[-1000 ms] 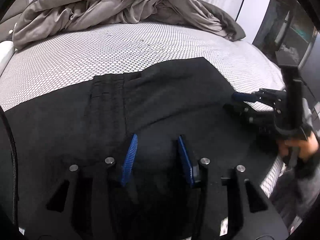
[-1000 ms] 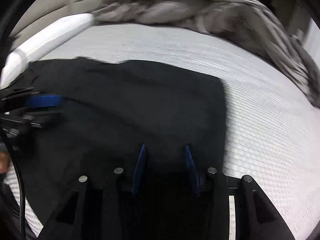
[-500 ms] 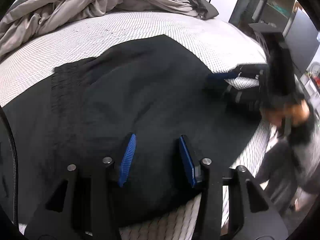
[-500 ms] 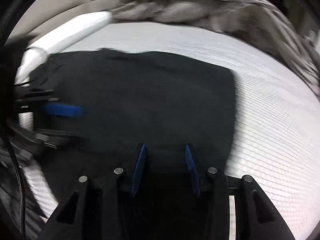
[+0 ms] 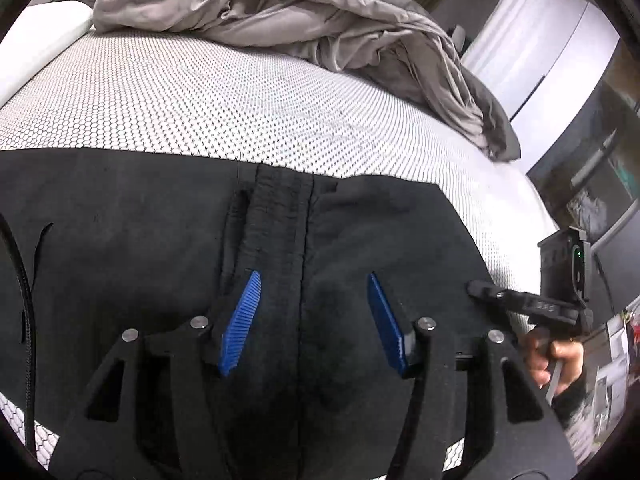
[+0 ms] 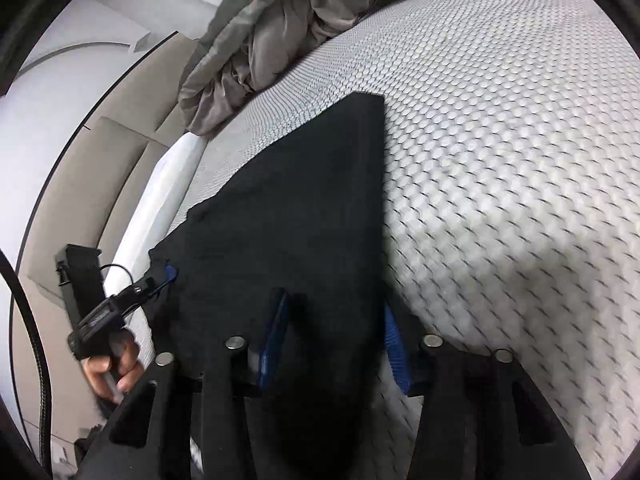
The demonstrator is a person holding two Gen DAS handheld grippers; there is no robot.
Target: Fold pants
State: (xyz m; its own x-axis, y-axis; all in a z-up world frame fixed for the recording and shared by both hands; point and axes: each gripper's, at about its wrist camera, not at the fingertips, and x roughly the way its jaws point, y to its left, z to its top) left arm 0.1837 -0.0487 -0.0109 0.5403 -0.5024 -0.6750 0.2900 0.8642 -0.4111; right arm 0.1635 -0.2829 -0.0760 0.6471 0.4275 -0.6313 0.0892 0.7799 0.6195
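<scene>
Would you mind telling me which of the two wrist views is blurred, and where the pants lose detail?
Left wrist view: sharp; the honeycomb mattress cover reads crisply, though the black pants go near-featureless low in frame. Right wrist view: motion blur smears the mattress pattern at right, and the pants are a flat black shape.

Both fisheye views bent hard at the edges, with black vignette filling the corners. Light was soft and even indoors — the white honeycomb-patterned mattress cover stayed bright, while the black fabric pants swallowed detail. In the right wrist view, motion blur smeared that cover at lower right — the left wrist view was sharp.
</scene>
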